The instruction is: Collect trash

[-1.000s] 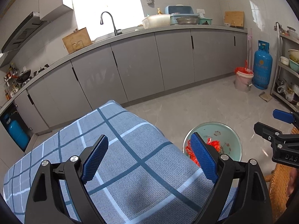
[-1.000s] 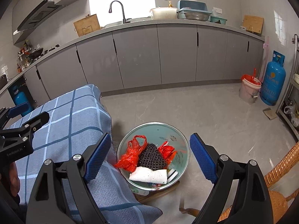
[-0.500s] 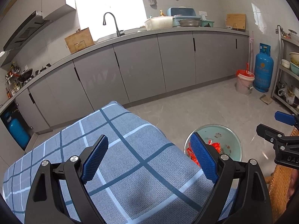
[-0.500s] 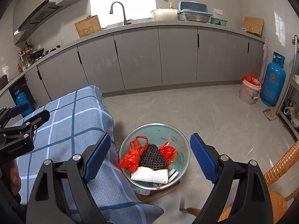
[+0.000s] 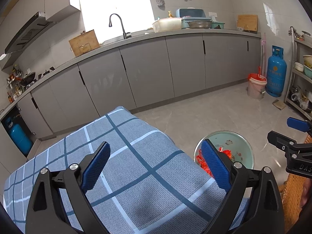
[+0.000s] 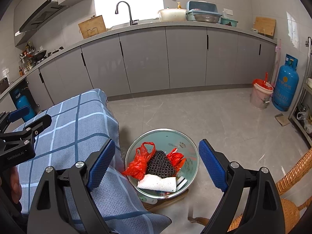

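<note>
A kitchen with grey cabinets [image 6: 185, 58] under a long counter [image 6: 175, 24] runs along the far wall, with a sink faucet [image 6: 126, 12] below the window and a blue gas cylinder [image 6: 285, 83] beside a lined bucket [image 6: 261, 94] at the right. In the foreground a surface covered by a blue checked cloth [image 5: 136, 156] stands next to a round metal-rimmed basin [image 6: 187, 142] on the floor. The basin holds the collected trash: a red plastic bag [image 6: 141, 161], a black foam net [image 6: 160, 163], another scrap of red plastic [image 6: 176, 159] and a white paper towel [image 6: 157, 183].

The left gripper [image 5: 156, 165] hangs over the cloth, its jaws opening wide with nothing between them. The right gripper [image 6: 156, 163] hovers above the basin, its jaws spread wide and empty, the trash visible between its blue pads [image 6: 101, 163] but well below them. A woven wicker chair [image 6: 288, 167] sits at the lower right.
</note>
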Demonstrator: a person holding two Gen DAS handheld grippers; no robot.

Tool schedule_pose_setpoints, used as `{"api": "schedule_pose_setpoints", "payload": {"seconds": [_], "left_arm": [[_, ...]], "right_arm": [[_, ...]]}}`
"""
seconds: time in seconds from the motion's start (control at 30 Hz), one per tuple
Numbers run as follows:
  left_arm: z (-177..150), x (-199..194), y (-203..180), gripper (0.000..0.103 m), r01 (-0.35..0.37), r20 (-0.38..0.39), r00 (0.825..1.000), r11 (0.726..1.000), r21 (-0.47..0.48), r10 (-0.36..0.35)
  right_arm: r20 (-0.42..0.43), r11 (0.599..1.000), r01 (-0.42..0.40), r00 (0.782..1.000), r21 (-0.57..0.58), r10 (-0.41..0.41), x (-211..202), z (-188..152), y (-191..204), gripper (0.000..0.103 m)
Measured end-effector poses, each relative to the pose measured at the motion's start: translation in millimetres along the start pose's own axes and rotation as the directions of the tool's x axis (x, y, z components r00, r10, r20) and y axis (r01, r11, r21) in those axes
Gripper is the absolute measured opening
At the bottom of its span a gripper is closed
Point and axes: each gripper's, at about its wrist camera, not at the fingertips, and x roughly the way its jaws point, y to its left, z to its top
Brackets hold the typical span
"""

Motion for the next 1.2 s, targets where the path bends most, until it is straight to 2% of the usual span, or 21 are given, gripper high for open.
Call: {"api": "schedule_pose_setpoints", "payload": {"seconds": [0.2, 1.2], "left_arm": [[1.3, -3.2, 0.2, 0.098, 0.005, 0.011, 1.0, 1.0, 0.003, -0.005], [-3.2, -4.9, -7.0, 0.099, -0.014, 0.02, 1.0, 1.0, 0.026, 0.014]], "right_arm": [[0.004, 1.0, -0.003, 1.0, 0.002, 0.003, 0.7, 1.7, -1.2, 0.087], [0.019, 1.0, -0.001, 1.0, 0.009, 0.001, -3.0, 0.8, -5.5, 0.087]]}}
